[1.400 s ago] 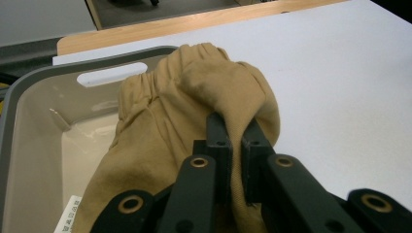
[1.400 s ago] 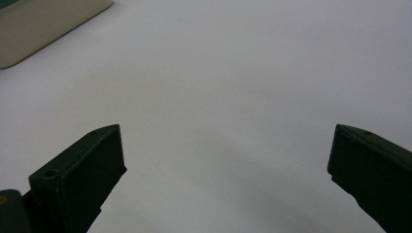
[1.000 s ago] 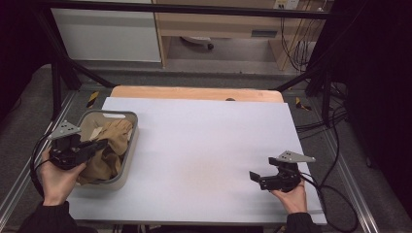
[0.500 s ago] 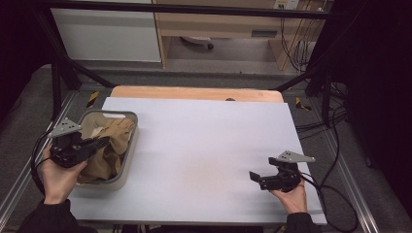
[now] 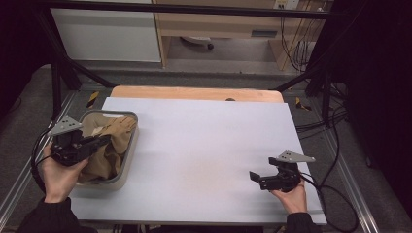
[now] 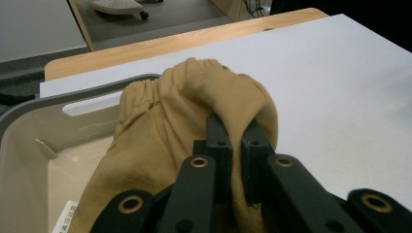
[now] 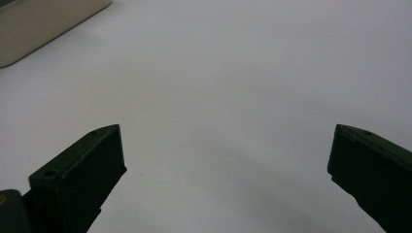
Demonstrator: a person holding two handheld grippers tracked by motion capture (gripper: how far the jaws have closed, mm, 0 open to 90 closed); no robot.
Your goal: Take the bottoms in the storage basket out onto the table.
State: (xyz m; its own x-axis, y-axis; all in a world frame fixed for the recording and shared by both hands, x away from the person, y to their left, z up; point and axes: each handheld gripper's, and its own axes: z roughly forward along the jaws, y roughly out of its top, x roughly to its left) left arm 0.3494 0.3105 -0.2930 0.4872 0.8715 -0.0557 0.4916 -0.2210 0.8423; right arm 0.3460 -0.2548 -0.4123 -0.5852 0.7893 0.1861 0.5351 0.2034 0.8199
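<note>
A tan garment (image 5: pixel 108 145) with an elastic waistband (image 6: pixel 194 102) lies bunched in a grey bin (image 5: pixel 127 162) at the table's left. My left gripper (image 5: pixel 100 141) is shut on a fold of that garment (image 6: pixel 233 145), and the cloth is lifted above the bin's rim. At the front right my right gripper (image 5: pixel 253 177) rests low over the white tabletop (image 5: pixel 204 141). In the right gripper view its jaws (image 7: pixel 226 170) stand wide open with nothing between them.
A wooden board edge (image 5: pixel 194 92) runs along the table's far side. Black frame posts (image 5: pixel 58 77) stand at the corners, and cables (image 5: pixel 335 160) trail off the right side. The bin's corner (image 7: pixel 43 24) shows at the top left of the right gripper view.
My left gripper has drawn slightly up and back with the tan garment in its grip. The right gripper has stayed where it was.
</note>
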